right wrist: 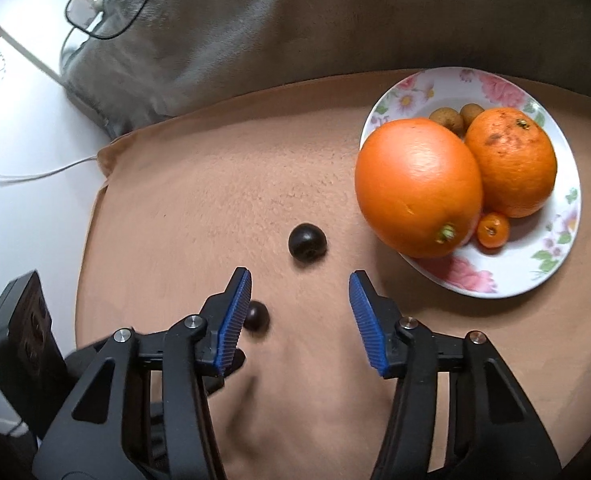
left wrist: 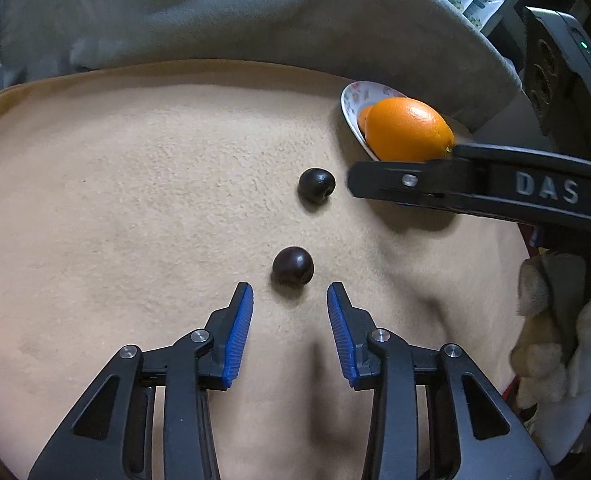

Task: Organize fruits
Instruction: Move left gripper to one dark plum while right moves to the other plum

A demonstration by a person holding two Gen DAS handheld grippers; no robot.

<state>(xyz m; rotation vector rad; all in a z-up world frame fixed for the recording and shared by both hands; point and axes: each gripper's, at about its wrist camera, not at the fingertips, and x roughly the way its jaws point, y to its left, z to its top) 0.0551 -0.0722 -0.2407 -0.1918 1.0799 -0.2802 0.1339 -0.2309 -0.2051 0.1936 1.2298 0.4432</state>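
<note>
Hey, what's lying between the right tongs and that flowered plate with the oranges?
Nothing but bare tan blanket lies between the right tongs and the flowered plate; the right wrist view shows it. The nearest dark fruit sits ahead, off that stretch.

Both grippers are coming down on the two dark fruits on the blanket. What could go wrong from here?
1. The near dark fruit is round on soft blanket; the open left gripper could nudge it away.
2. The right gripper works close by; the two might collide.
3. The big orange overhangs the plate rim and might roll off.
</note>
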